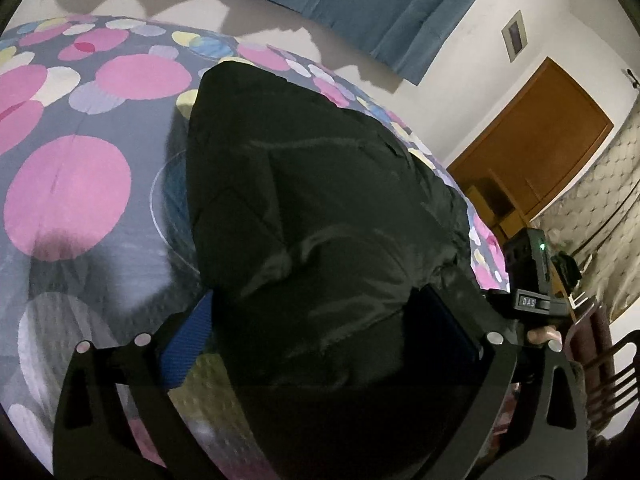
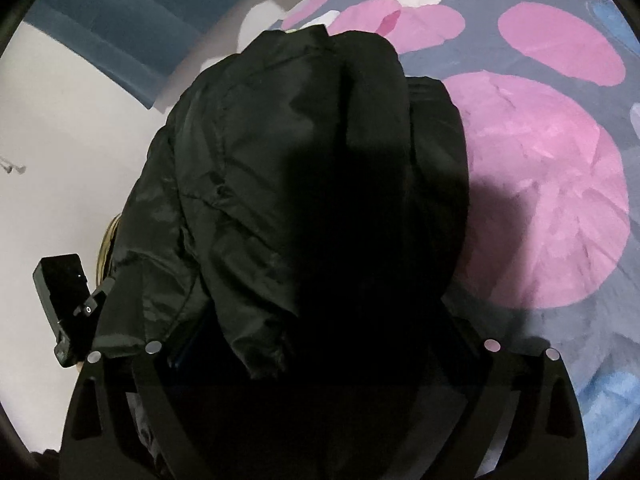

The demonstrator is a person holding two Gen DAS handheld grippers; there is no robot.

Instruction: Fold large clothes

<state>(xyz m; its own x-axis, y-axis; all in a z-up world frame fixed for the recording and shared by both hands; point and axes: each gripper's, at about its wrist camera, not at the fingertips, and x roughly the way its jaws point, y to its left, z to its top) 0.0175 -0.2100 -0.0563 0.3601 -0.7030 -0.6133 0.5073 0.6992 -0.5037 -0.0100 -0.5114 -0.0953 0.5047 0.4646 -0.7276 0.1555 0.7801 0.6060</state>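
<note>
A large black padded jacket (image 1: 320,200) lies on the bed and fills the middle of both views; it also shows in the right wrist view (image 2: 304,184). My left gripper (image 1: 316,320) has its blue-padded fingers (image 1: 188,344) on either side of a thick bunch of the jacket and grips it. My right gripper (image 2: 316,344) is buried in the jacket's dark fabric, and its fingertips are hidden. The other gripper's body shows at the edge of each view, in the left wrist view (image 1: 532,276) and in the right wrist view (image 2: 66,300).
The bed has a grey cover with pink, white and yellow circles (image 1: 72,196), also in the right wrist view (image 2: 552,184). Blue curtains (image 1: 372,4) hang behind it. A brown wooden door (image 1: 536,140) and a dark wooden chair (image 1: 612,368) stand at the right.
</note>
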